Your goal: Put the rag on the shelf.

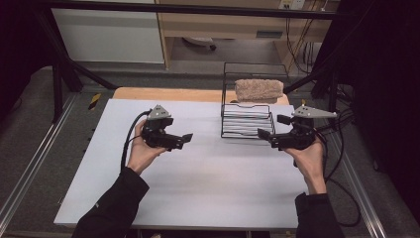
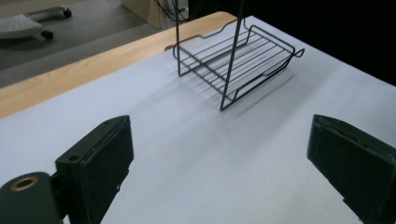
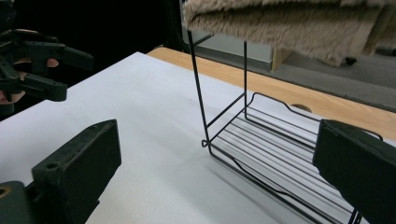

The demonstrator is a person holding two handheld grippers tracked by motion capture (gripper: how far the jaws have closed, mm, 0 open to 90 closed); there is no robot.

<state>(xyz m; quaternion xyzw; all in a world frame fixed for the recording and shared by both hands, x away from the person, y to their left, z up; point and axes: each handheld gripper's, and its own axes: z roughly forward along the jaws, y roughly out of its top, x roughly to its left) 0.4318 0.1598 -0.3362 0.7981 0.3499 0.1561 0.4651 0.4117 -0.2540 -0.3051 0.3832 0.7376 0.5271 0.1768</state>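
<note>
Left gripper (image 1: 184, 139) and right gripper (image 1: 268, 127) spread, empty, flanking wire rack (image 1: 246, 121) near table (image 1: 188, 188) far edge, beige towel (image 1: 258, 90) on top.

The white surface (image 1: 198, 178) lies bare between and in front of both hands, so either could cross it freely. The one obstacle is the black wire rack (image 1: 246, 120) at the far right, just beside the right gripper (image 1: 270, 127). A folded tan towel (image 1: 258, 90) covers its top tier; the lower shelf is open at the front.
</note>
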